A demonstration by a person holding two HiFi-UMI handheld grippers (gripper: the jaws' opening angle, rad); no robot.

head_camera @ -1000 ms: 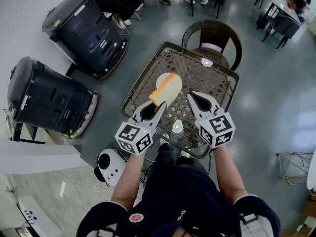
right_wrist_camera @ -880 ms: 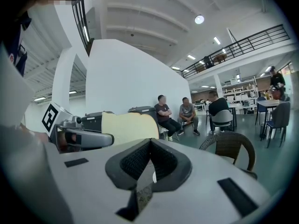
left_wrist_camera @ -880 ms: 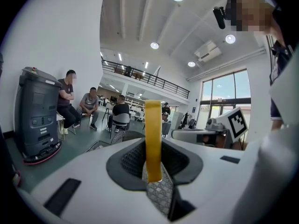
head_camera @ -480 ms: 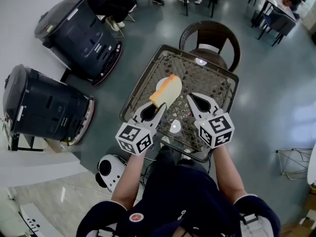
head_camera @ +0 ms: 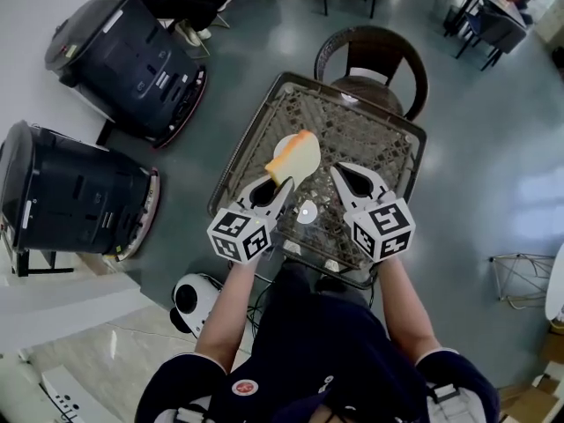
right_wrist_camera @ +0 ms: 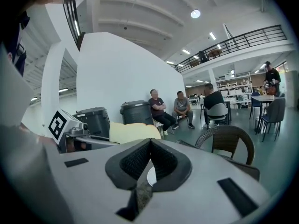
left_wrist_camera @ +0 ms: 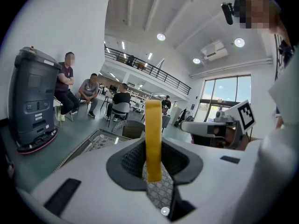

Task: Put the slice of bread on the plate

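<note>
A slice of bread (head_camera: 296, 158) with a brown crust stands on edge in the jaws of my left gripper (head_camera: 278, 186), which is shut on its lower end. It hangs over a small white plate (head_camera: 283, 144) on the wicker table (head_camera: 388, 139), which the bread partly hides. In the left gripper view the bread (left_wrist_camera: 153, 139) shows edge on between the dark pads of the left gripper (left_wrist_camera: 153, 146). My right gripper (head_camera: 342, 176) hovers just right of the bread, shut and holding nothing. In the right gripper view the right gripper (right_wrist_camera: 149, 143) has its pads together, and the bread (right_wrist_camera: 133, 130) shows to the left.
A brown wicker chair (head_camera: 374, 55) stands at the table's far side. Two big dark bins (head_camera: 123, 55) (head_camera: 70, 192) stand on the floor to the left, and a small white device (head_camera: 196, 296) lies near my feet. People sit on chairs (left_wrist_camera: 88, 94) further back.
Both grippers have sunk a little toward the table, and the bread has gone down with the left one. The left grip on the bread is unchanged.
</note>
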